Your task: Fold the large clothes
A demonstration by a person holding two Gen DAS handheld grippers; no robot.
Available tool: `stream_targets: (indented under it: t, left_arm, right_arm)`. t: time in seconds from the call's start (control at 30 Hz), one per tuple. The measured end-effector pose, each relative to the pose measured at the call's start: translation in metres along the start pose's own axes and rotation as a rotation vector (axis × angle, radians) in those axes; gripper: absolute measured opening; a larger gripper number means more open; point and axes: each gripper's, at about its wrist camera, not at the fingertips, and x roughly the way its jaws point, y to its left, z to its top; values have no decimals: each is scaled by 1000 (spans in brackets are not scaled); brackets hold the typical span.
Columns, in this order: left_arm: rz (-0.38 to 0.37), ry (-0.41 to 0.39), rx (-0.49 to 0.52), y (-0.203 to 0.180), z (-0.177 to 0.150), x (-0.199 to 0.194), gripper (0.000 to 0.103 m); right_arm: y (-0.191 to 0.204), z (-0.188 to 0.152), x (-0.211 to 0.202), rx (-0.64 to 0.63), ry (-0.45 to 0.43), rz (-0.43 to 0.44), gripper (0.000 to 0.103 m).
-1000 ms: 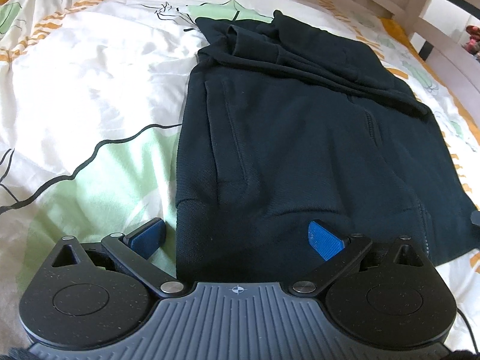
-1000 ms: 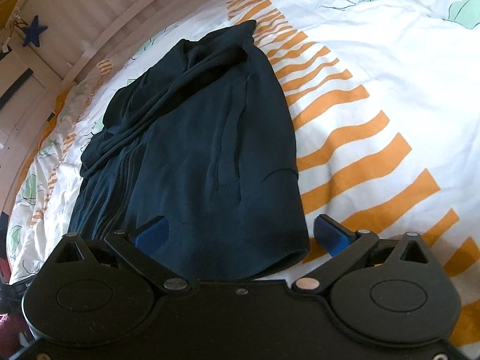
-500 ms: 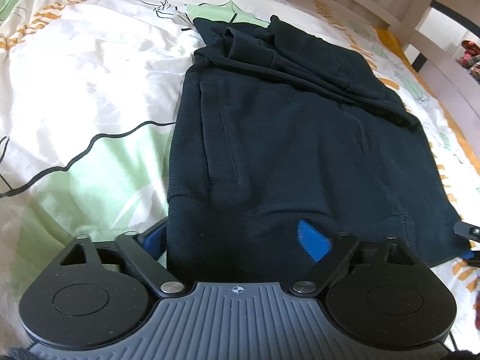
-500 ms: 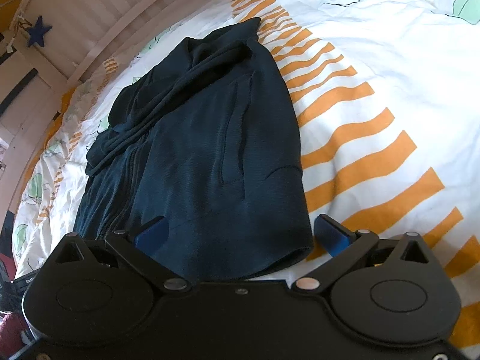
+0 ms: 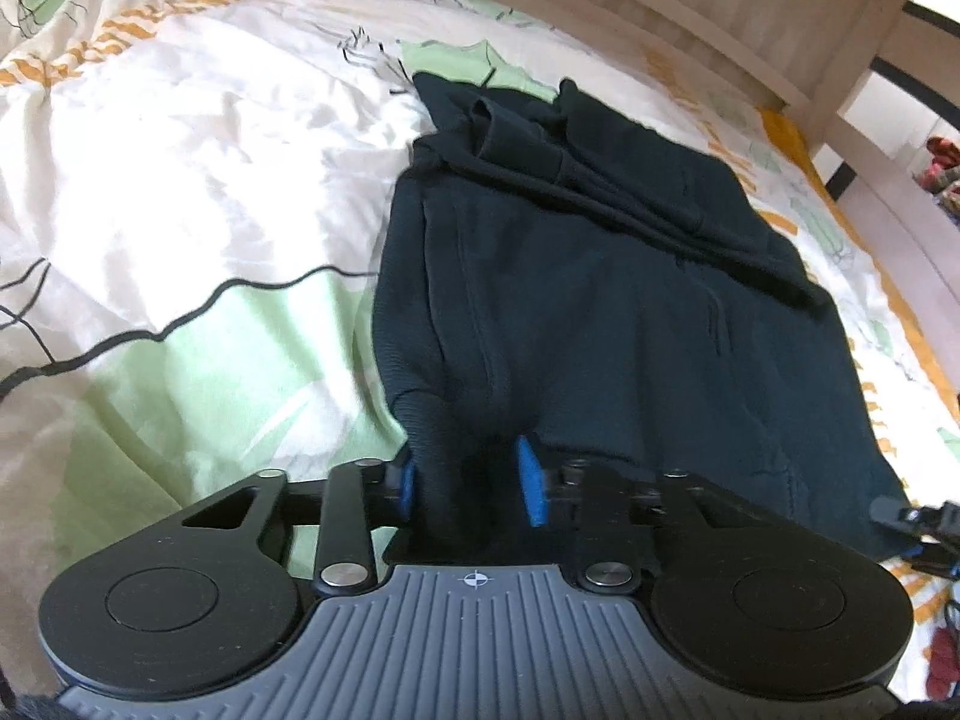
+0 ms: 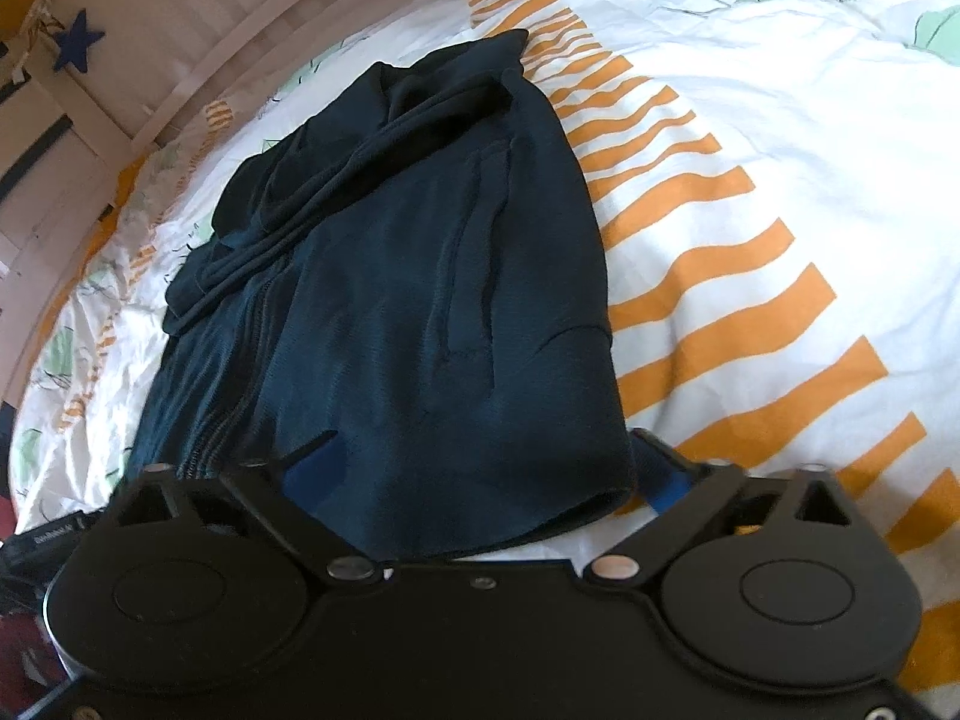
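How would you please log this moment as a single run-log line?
left gripper: shut on dark garment hem | right gripper: open, straddling hem corner | garment on bedspread

Your left gripper (image 5: 471,477): grey ribbed housing, crosshair mark at 12 o'clock, black round discs, silver screws, blue pads | your right gripper (image 6: 489,474): all-black housing, black link arms, silver pivots, blue pads.

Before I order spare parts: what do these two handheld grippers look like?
Left gripper: black linkage arms, round discs, silver pivot screws, blue finger pads, a grey ribbed body with a crosshair mark. Right gripper: the same shape, blue pads, but a plain black body.
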Motion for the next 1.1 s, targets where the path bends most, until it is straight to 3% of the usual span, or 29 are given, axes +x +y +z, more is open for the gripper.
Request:
stream_targets:
  t: [0.07,0.17,0.43,0.6,0.87,1.1]
  left_arm:
    - [-2,-19,-24,3,1,-2,17]
    - [-35,-36,-81,10,4,-5,16]
    - [-109,-118,-192,18,20,-21,13]
    - [-146,-166,-212,16,42,-26,12]
    - [-207,-294,-198,1,124,-14,11]
    - [-164,-384,-135,-25,205,30,11]
  right_arm:
    - [-3,0,-3,18,-16,0,44]
    - [-14,2,-7,87,-38,36,21]
    - [-25,15,-33,197,-153,189,12]
    - [-14,35,-40,137,-181,225,12]
    - [15,108,-35,86,-283,315,12]
    - [32,186,17,74,-353,309,12]
